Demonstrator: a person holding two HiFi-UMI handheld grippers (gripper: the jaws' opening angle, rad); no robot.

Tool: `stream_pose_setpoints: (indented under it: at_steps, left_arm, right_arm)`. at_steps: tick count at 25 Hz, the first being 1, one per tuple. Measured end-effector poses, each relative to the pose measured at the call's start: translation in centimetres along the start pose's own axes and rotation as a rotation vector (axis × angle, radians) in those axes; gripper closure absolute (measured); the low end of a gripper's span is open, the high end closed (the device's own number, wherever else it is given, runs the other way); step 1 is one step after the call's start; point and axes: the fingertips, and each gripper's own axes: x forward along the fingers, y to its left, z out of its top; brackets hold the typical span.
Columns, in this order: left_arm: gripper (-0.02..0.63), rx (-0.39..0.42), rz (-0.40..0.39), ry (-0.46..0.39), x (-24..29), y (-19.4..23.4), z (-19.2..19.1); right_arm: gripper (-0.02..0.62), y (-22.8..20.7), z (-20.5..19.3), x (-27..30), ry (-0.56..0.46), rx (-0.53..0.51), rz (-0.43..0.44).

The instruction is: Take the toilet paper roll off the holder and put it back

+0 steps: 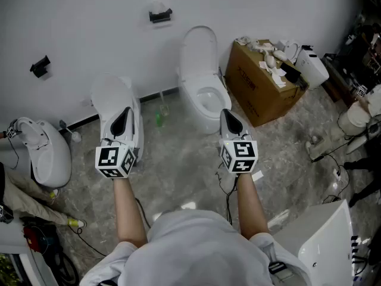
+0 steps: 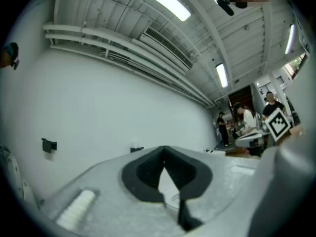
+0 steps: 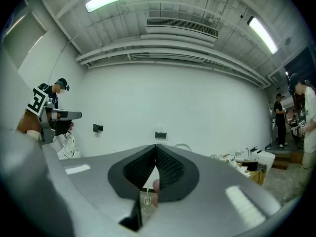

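A black holder point(image 1: 160, 16) is fixed on the white wall, with the white toilet paper roll point(image 1: 157, 8) sitting on it. It shows small and far off in both gripper views, as the holder point(image 2: 137, 148) and the holder point(image 3: 160, 135). My left gripper point(image 1: 125, 109) and right gripper point(image 1: 227, 112) are held side by side, roughly level, well short of the wall and pointing toward it. Each pair of jaws meets at the tips with nothing between them, as seen on the left gripper point(image 2: 164, 150) and the right gripper point(image 3: 156, 146). Neither touches the roll.
A second black holder point(image 1: 40, 66) sits further left on the wall. White toilets point(image 1: 202, 76) stand on the floor below, one point(image 1: 113, 97) under my left gripper. A cardboard box point(image 1: 256, 85) with clutter is at right, a green bottle point(image 1: 159, 119) by the wall. People point(image 3: 280, 120) stand far right.
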Motion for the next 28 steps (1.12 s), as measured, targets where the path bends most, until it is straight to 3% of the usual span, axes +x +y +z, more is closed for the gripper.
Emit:
stream_pose_setpoints:
  at_steps: [19, 28]
  left_arm:
    - [0.604, -0.021, -0.03, 0.016, -0.1, 3.0, -1.8]
    - [0.606, -0.031, -0.034, 0.04, 0.2, 6.1, -4.1]
  right_arm:
    - [0.594, 3.2, -0.5, 2.5, -0.003, 0.042, 0.004]
    - [0.593, 5.5, -3.2, 4.3, 0.038, 0.027, 0.002]
